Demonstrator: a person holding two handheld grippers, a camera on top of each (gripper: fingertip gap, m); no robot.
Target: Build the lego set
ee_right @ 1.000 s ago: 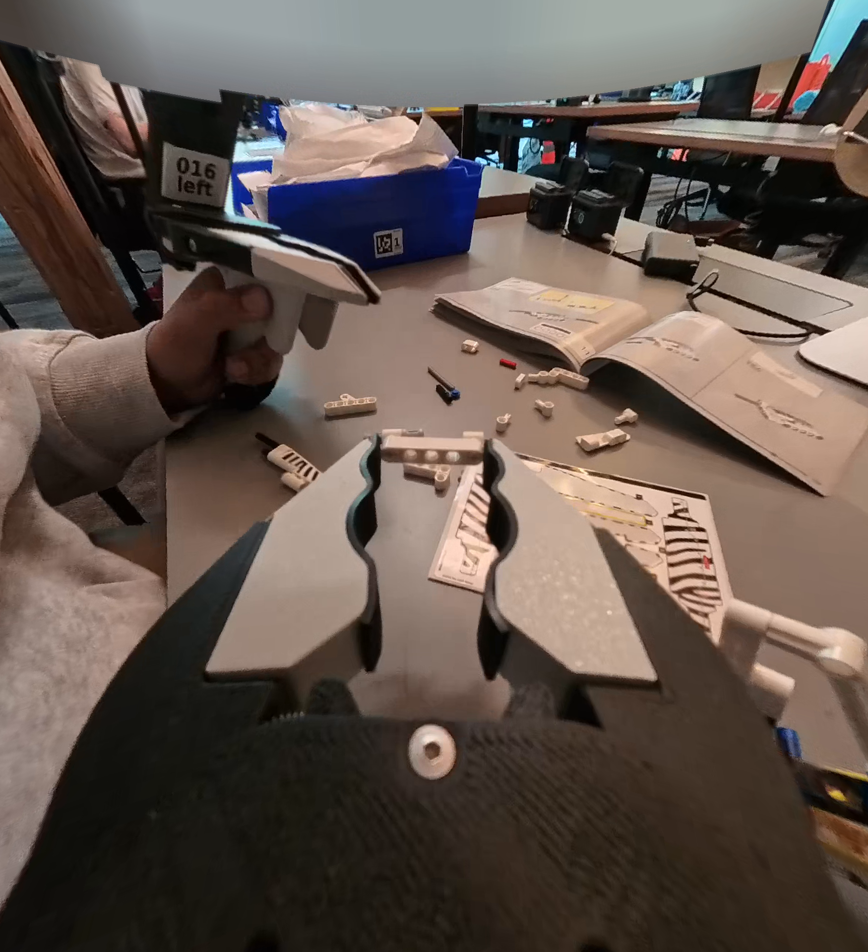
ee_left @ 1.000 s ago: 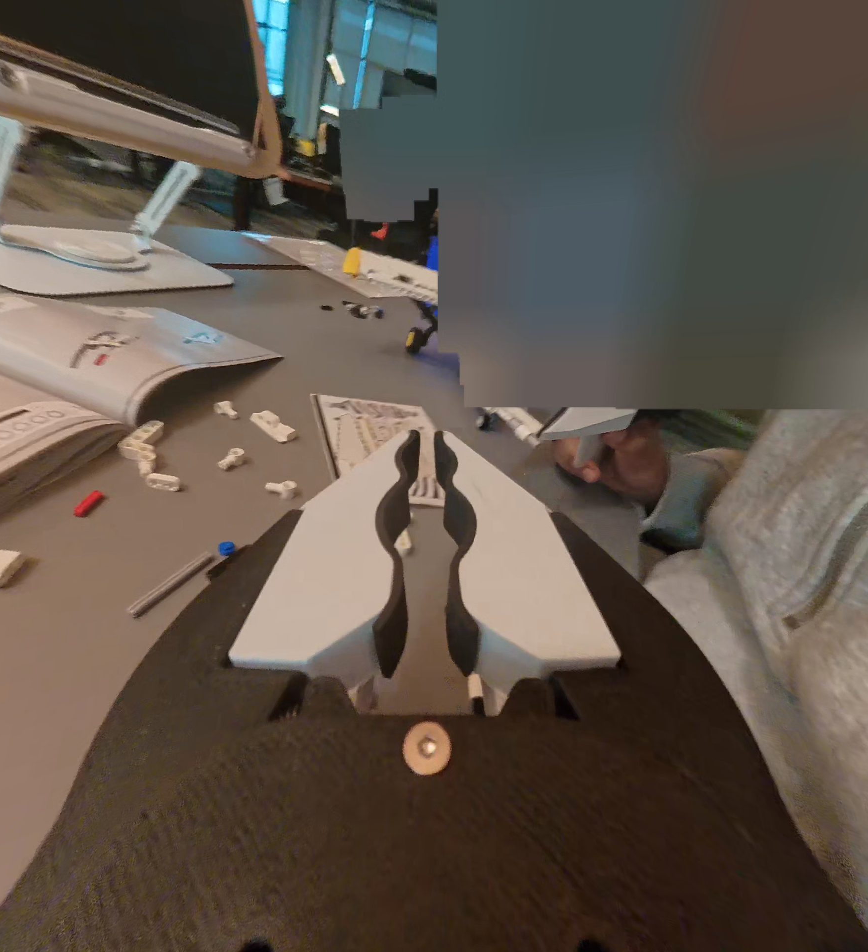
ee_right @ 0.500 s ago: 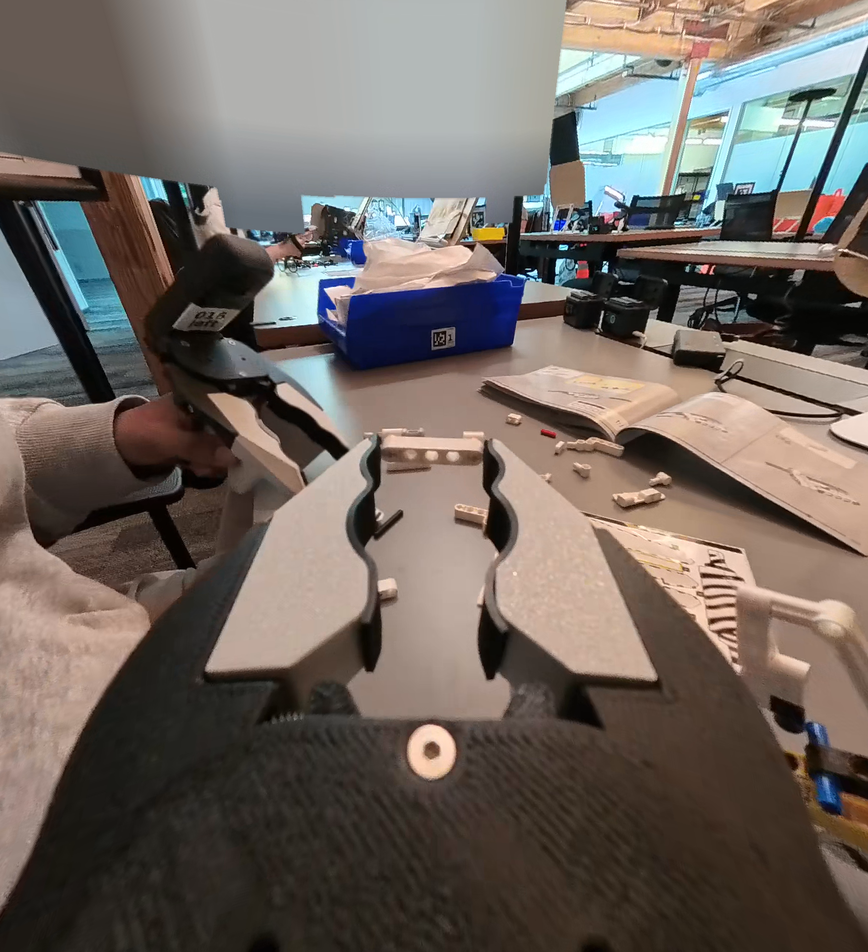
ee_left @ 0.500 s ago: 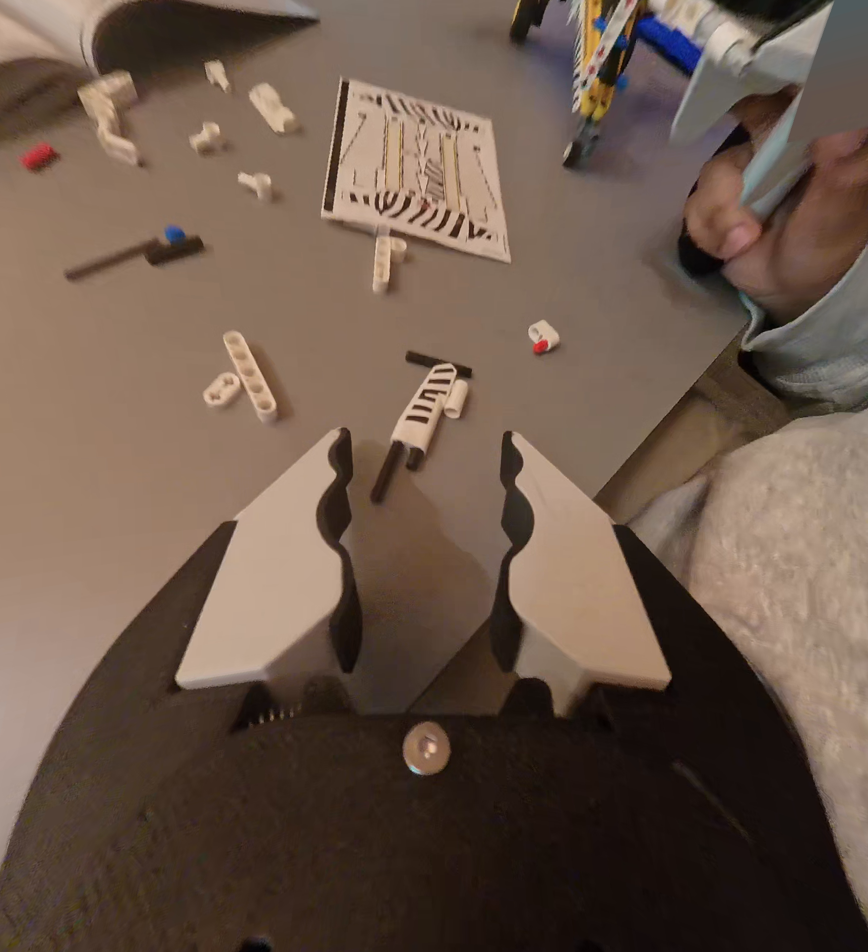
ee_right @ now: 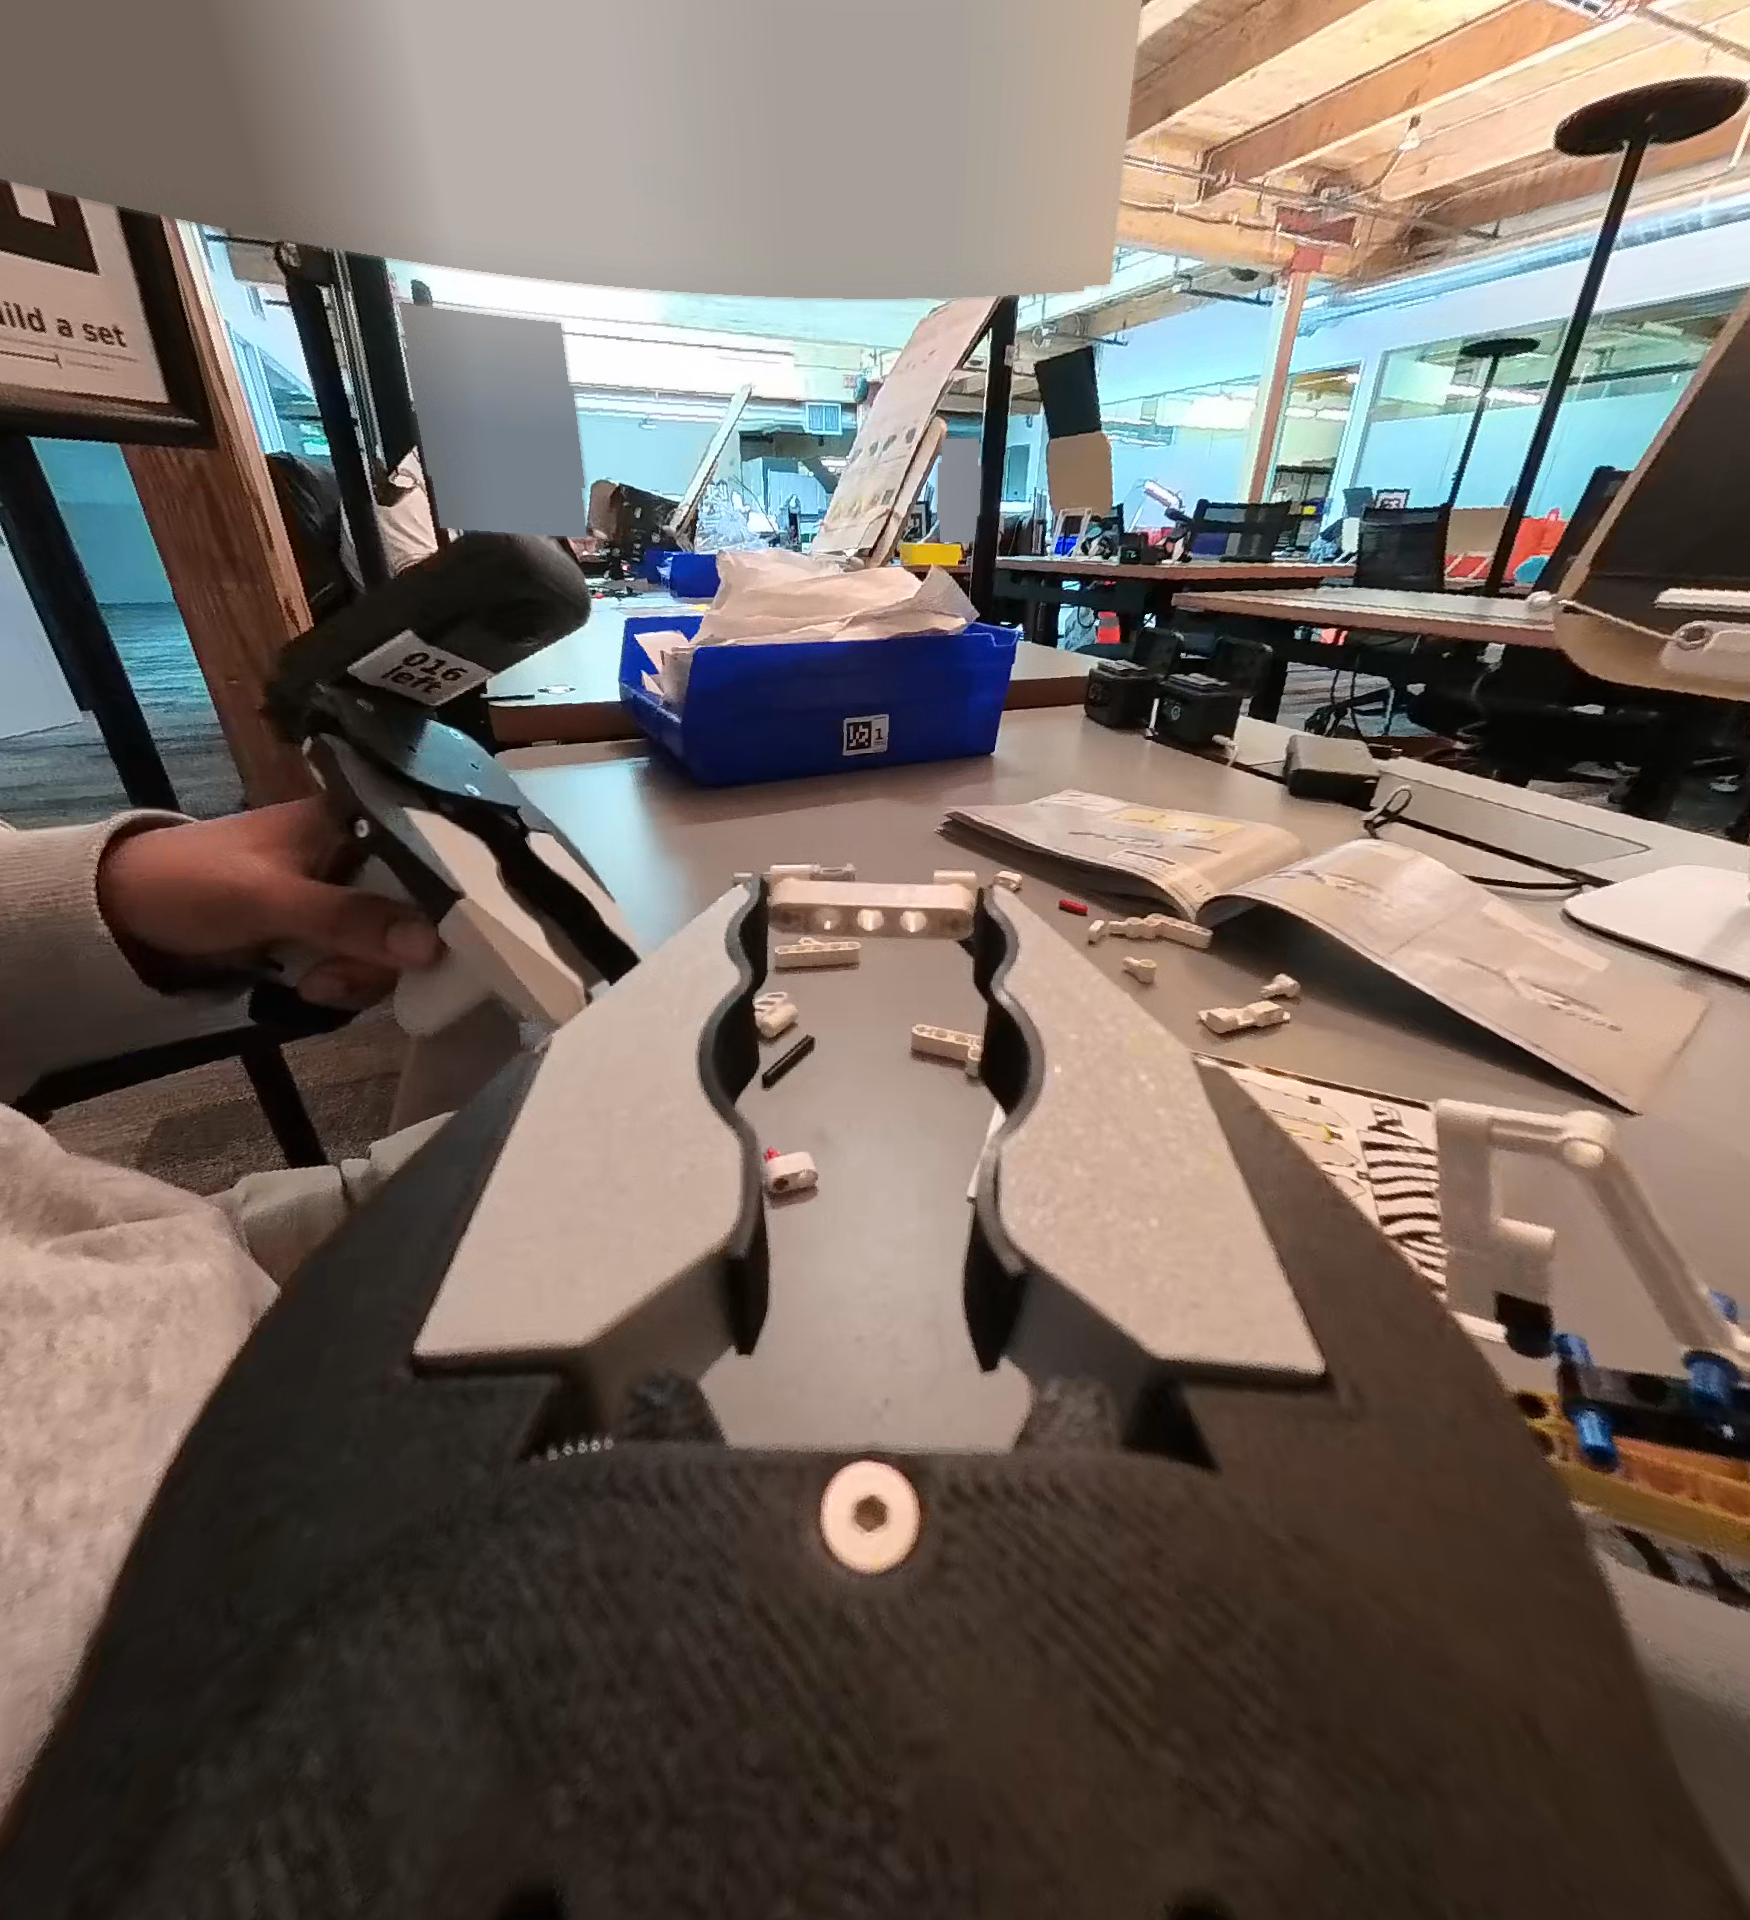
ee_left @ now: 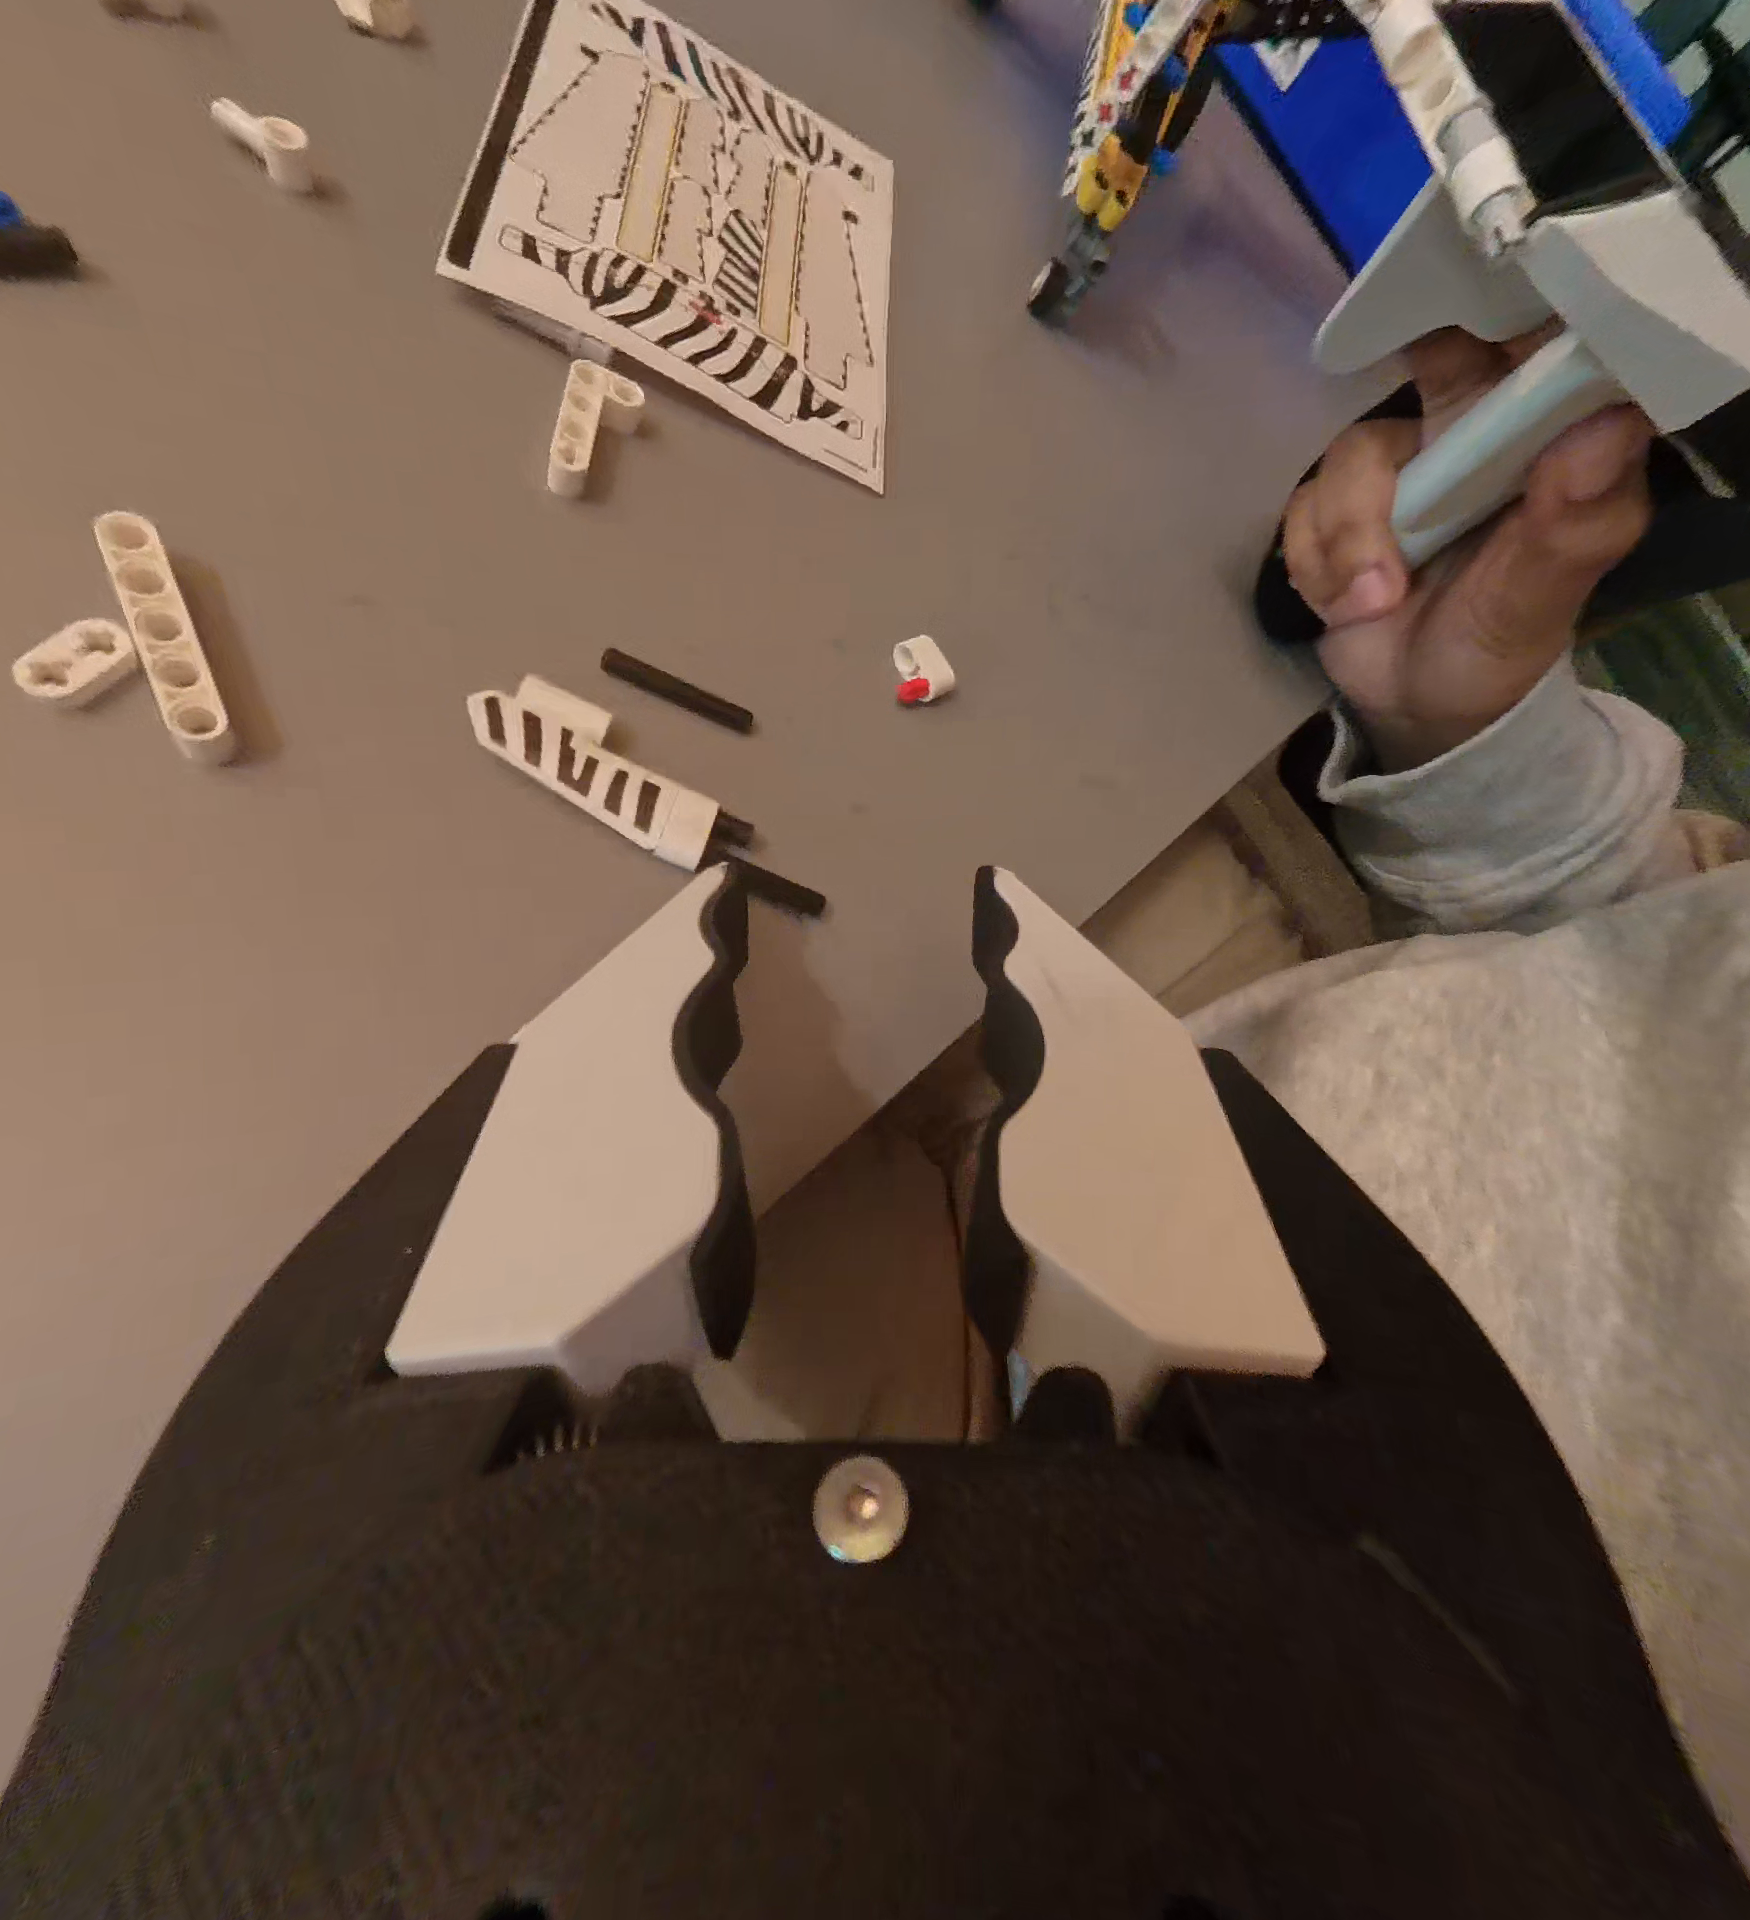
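My left gripper (ee_left: 855, 894) is open and empty, low over the grey table (ee_left: 227, 1039) at its front edge. A zebra-striped white piece (ee_left: 580, 764) lies just ahead of its left fingertip, with a black axle (ee_left: 677, 691) beyond and another axle (ee_left: 777, 891) at the tip. My right gripper (ee_right: 871, 912) is shut on a white holed beam (ee_right: 871, 906), gripped end to end across its tips above the table. The partly built yellow, blue and white model (ee_right: 1629, 1351) stands to its right and also shows in the left wrist view (ee_left: 1131, 135).
Loose white pieces lie around: a five-hole beam (ee_left: 161, 634), an L-shaped piece (ee_left: 585, 421) and a small connector with a red pin (ee_left: 923, 670). A sticker sheet (ee_left: 684, 229), an open instruction booklet (ee_right: 1266, 894), a blue bin (ee_right: 819, 696) and a laptop stand (ee_right: 1733, 914) sit farther back. The black axle (ee_left: 677, 691) lies some 4 cm from my left tips, 15 cm from my right tips. It turns up in the right wrist view (ee_right: 788, 1060) as well.
My left gripper has opened, tipped down toward the table and come close to the striped piece at the front edge. My right gripper has tilted up, still holding the white beam.
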